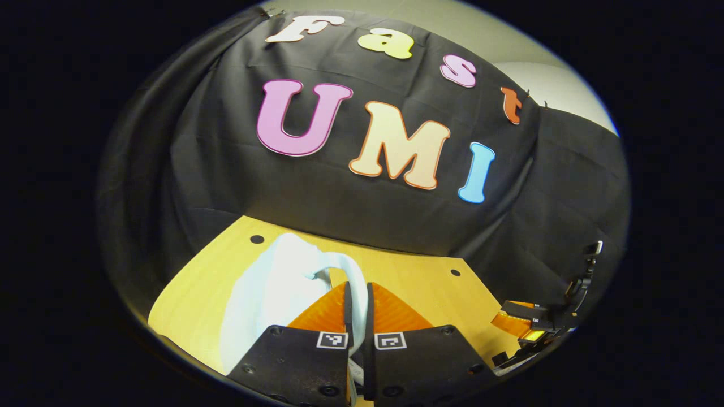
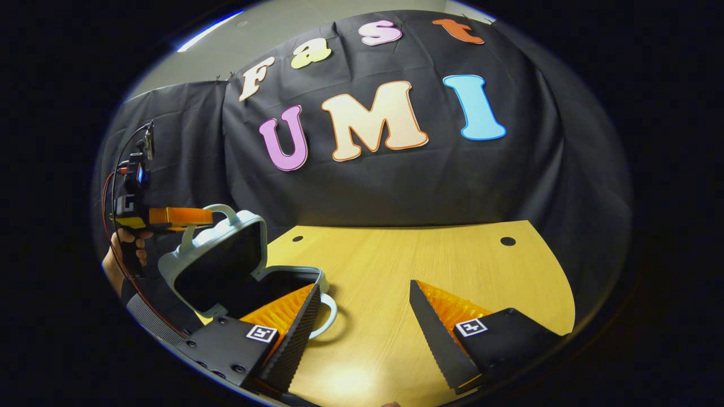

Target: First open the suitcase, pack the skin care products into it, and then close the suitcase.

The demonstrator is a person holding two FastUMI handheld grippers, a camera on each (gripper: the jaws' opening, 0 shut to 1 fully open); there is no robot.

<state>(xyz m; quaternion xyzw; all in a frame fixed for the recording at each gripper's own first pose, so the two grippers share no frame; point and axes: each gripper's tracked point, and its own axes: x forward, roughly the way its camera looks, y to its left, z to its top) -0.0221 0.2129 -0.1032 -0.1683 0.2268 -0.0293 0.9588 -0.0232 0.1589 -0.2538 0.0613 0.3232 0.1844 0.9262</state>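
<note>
A small pale suitcase (image 2: 226, 265) stands partly open at the left of the wooden table (image 2: 430, 260), its lid (image 2: 212, 263) tilted up over a dark inside. In the left gripper view my left gripper (image 1: 357, 289) is shut on the lid's white handle (image 1: 346, 267), with the pale lid (image 1: 266, 294) just beyond the fingers. The right gripper view shows that same gripper (image 2: 181, 216) holding the handle from the left, with a hand (image 2: 127, 249) behind it. My right gripper (image 2: 365, 319) hangs open above the table, right of the suitcase. Its left finger (image 2: 297, 325) is near the base's front handle (image 2: 329, 314).
The black cloth wall closes off the back and sides of the table. Two round holes (image 2: 508, 241) sit near the table's far edge. The tabletop to the right of the suitcase is bare wood. My right gripper (image 1: 531, 325) shows far right in the left gripper view.
</note>
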